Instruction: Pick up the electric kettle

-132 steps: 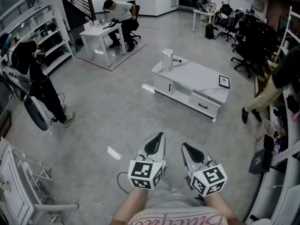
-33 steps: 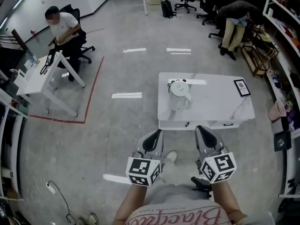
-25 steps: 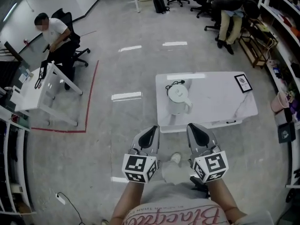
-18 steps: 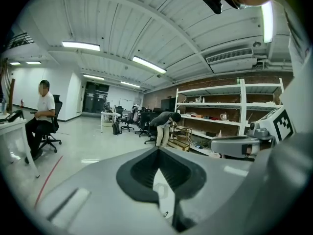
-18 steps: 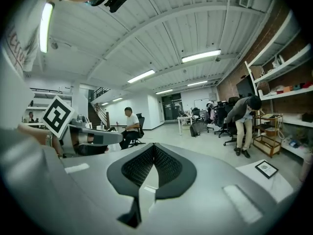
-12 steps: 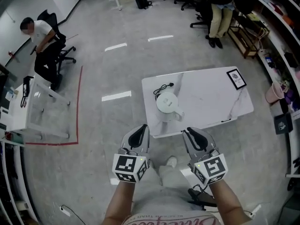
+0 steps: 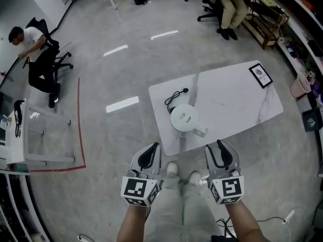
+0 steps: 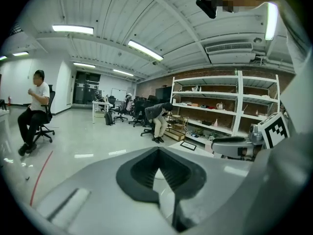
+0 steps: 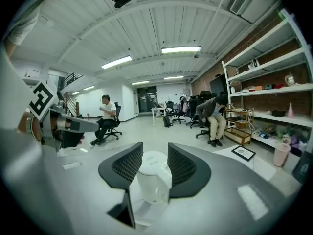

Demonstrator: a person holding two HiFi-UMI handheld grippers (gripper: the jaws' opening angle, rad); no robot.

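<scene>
Head view: white round electric kettle [image 7: 184, 119] is standing near the edge of the white marble-look table [image 7: 237, 100]. Left gripper [image 7: 148, 158] and right gripper [image 7: 222, 157] are hovering short of it.

Left gripper view: jaws are sitting together, empty.

Right gripper view: the 2 jaws have just been opening wide, with the kettle apparently ahead, not between them. An off-centre approach risks toppling it.

Left gripper [image 8: 158, 155] jaws together, nothing between; seated person [image 8: 34, 109] far left; shelving [image 8: 220, 106] right.
</scene>
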